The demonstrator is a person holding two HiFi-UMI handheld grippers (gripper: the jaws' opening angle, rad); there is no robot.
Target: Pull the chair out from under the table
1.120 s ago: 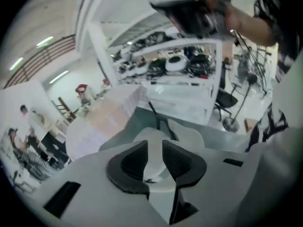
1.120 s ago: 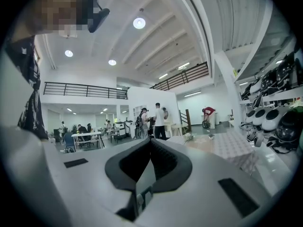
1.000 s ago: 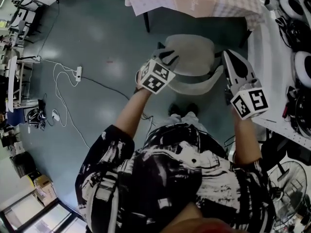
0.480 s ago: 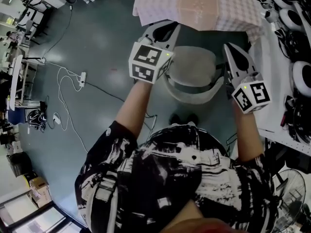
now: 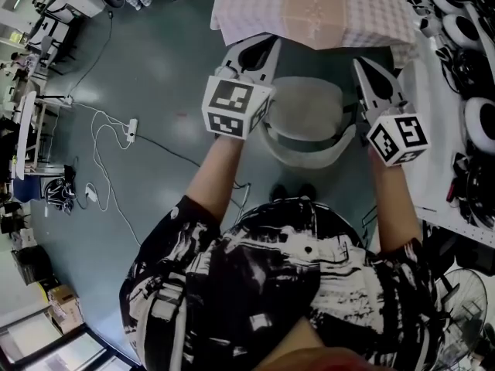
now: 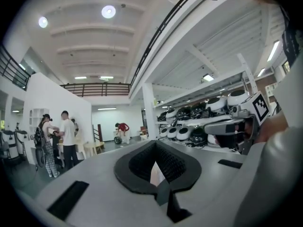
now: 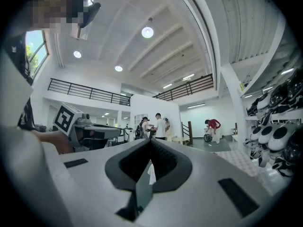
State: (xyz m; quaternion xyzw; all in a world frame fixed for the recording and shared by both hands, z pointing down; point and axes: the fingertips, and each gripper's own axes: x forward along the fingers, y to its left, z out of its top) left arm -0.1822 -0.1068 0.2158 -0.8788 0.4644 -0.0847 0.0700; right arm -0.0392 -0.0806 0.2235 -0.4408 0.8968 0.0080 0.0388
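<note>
In the head view, the left gripper [image 5: 261, 51] and the right gripper [image 5: 368, 74] are being held level on either side of the chair [image 5: 305, 113], above it and touching nothing. The seat is being seen apparently just clear of the checked cloth of the table [image 5: 325, 10], with its curved backrest nearest the person. The pull is being judged largely done. Should more be wanted, the backrest is likely to be knocked rather than caught, since neither tool is being offered with a gap. The left tips are being carried right at the cloth hem, so the cloth is being put at risk of snagging and dragging. The right gripper is being kept near the white bench [image 5: 442, 172], where a bump is being risked, and the cable [image 5: 104, 141] lying off to the left is being left as a trip hazard for any wide backward step. In the left gripper view, the left gripper [image 6: 155, 154] is being shown with jaws that have just been closing and are pressed together on nothing; no chair is being shown. In the right gripper view, the right gripper [image 7: 150, 150] is likewise being shown closed and empty, the chair again being out of frame.
</note>
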